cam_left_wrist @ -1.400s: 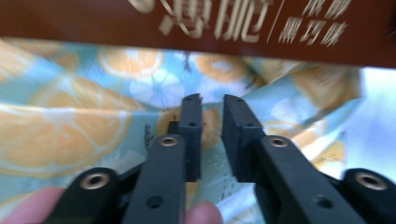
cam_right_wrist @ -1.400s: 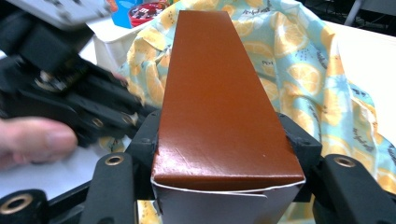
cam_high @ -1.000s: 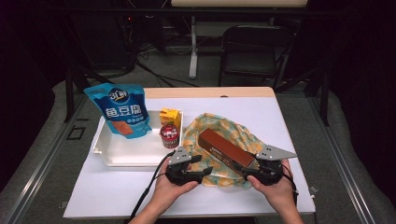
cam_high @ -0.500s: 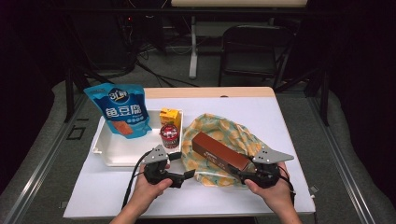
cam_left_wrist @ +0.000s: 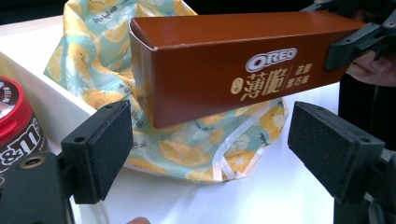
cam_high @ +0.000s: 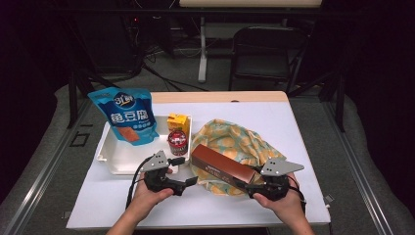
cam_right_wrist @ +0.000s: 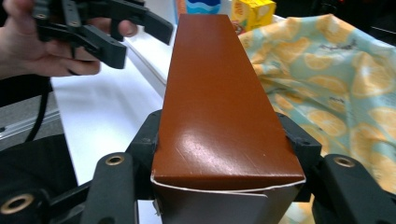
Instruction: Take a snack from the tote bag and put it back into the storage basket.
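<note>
While right tongs (cam_high: 252,186) clamp its end, the Oreo box (cam_high: 222,167) slants up-left; left tongs (cam_high: 188,182) gape.

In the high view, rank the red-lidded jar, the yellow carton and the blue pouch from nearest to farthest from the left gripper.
From the left gripper:
1. Red-lidded jar, just beyond it, at the tray's right end.
2. Yellow carton, behind the jar.
3. Blue pouch, standing at the tray's far left.

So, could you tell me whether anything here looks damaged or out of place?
Only slightly: the Oreo box, clamped at one end by the right gripper, has its near end flap bulging loose. The cloth beneath lies rumpled. Nothing is spilled.
</note>
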`<state>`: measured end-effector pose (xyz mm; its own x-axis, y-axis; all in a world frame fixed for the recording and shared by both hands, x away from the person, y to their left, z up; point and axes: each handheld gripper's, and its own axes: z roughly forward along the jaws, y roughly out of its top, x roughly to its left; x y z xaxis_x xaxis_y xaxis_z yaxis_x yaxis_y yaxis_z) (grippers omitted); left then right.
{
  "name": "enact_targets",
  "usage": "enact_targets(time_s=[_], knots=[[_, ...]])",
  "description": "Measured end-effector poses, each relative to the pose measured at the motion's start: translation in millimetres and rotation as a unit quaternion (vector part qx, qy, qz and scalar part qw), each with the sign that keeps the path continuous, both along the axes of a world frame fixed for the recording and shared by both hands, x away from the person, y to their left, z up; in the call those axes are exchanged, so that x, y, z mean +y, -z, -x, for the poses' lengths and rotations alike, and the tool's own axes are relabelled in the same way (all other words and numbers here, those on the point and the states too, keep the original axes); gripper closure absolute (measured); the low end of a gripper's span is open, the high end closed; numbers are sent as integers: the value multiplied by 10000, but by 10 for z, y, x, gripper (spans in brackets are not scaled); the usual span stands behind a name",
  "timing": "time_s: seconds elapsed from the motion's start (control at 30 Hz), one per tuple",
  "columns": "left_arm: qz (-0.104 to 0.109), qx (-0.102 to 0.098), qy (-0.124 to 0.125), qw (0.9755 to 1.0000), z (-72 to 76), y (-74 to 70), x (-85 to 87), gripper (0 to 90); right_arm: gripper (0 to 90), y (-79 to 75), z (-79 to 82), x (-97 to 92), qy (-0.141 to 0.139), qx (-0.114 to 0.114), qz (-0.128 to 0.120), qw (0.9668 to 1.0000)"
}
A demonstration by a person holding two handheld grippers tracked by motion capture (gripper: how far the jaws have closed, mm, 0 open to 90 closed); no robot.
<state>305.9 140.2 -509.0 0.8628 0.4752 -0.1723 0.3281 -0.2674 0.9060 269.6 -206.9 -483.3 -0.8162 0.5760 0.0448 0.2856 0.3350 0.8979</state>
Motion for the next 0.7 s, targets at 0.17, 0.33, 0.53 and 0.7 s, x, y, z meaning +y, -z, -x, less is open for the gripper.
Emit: enact_targets(time_s=[0.17,0.33,0.53,0.7], knots=[[19,-144,108,9998,-10,0,47,144,442,2,16,31,-246,-53,-38,9997],[-13,-212,220,9995,-23,8,94,146,442,0,25,46,-571,-59,-105,9983],[16,-246,319,9992,-23,11,106,149,442,18,33,89,-802,-111,-40,9967],[30,-205,409,9990,-42,33,116,154,442,21,35,93,-934,-116,-79,9955]])
